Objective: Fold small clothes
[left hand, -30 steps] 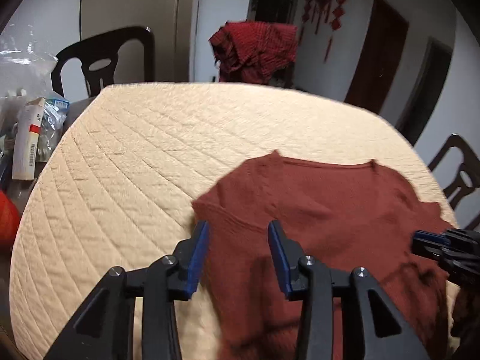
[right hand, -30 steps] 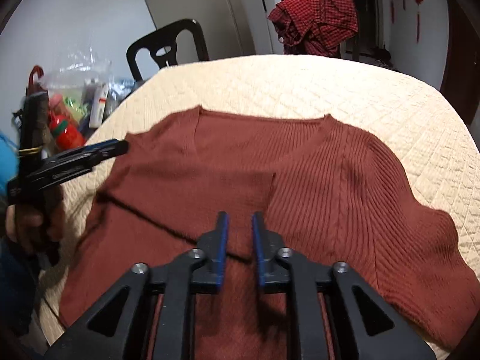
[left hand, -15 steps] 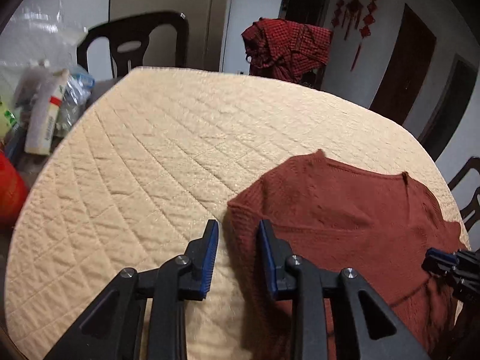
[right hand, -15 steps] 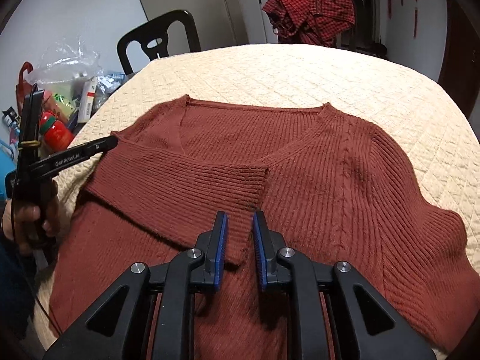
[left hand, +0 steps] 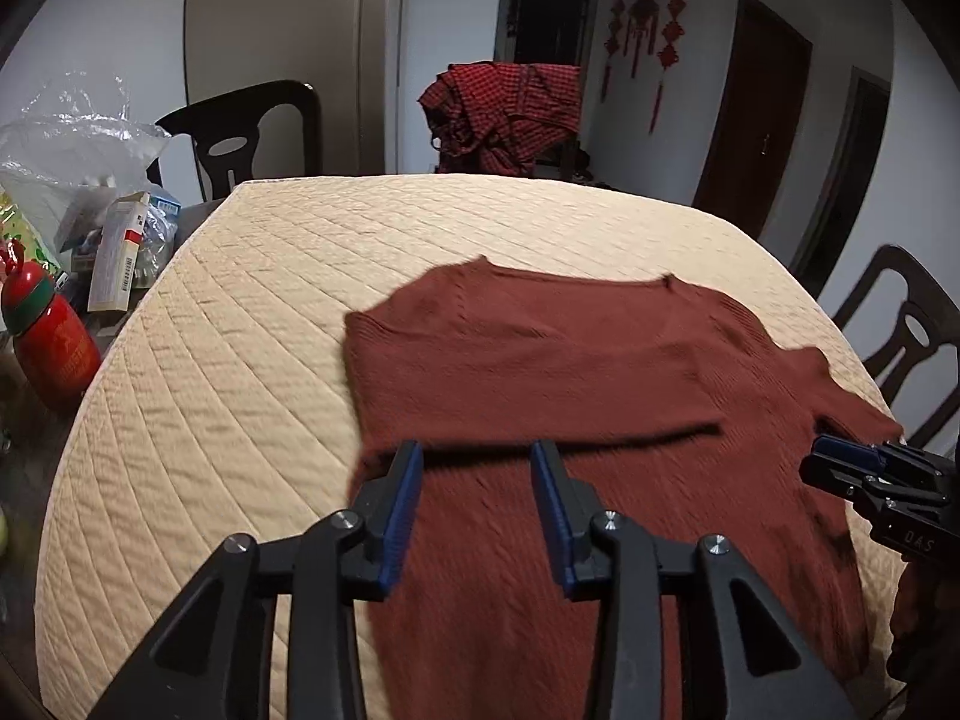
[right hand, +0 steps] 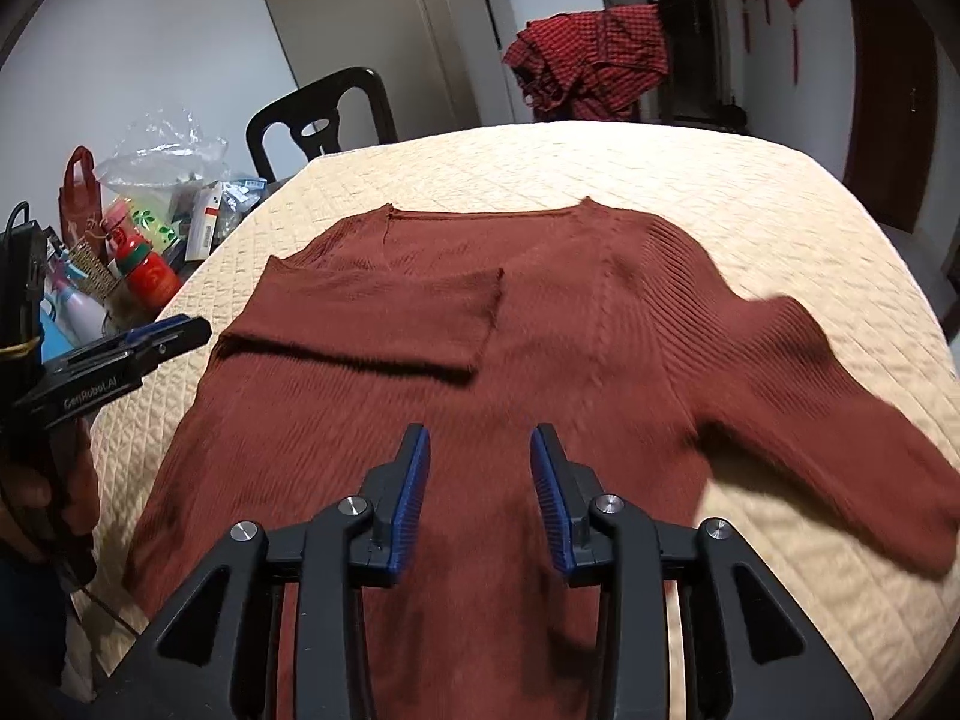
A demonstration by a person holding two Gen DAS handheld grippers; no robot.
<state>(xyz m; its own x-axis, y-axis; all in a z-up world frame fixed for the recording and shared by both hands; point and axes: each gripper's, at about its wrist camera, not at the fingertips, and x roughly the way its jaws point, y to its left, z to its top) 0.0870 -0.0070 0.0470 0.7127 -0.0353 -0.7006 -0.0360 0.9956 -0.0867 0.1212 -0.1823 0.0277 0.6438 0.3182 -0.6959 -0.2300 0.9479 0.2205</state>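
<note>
A round table [left hand: 228, 324] with a cream quilted cover holds a rust-red knit sweater [right hand: 588, 324]. The sweater lies flat near the front edge of the table, its V-neck toward the far edge. One sleeve is folded across the chest [right hand: 384, 312]. The other sleeve [right hand: 840, 420] sticks out toward the right edge.

The left gripper [left hand: 474, 480] tilts down over the sweater's lower part, close to the folded sleeve's edge. Its blue pads [left hand: 402, 510] are apart and have just been spreading wider. Nothing is pinched between them; the cloth only lies below. In the right wrist view this gripper [right hand: 174, 330] comes in from the left side over the table cover, with a hand [right hand: 54, 498] wrapped round its handle.

The right gripper [right hand: 480, 468] also tilts down, over the middle of the sweater near the front edge. Its pads [right hand: 549, 504] have just been opening and now stand apart with nothing in them.

A black chair [left hand: 252, 138] stands past the far left edge. A red checked cloth [left hand: 504, 108] hangs behind the far edge. A red bottle [left hand: 54, 348] stands by the left edge.
</note>
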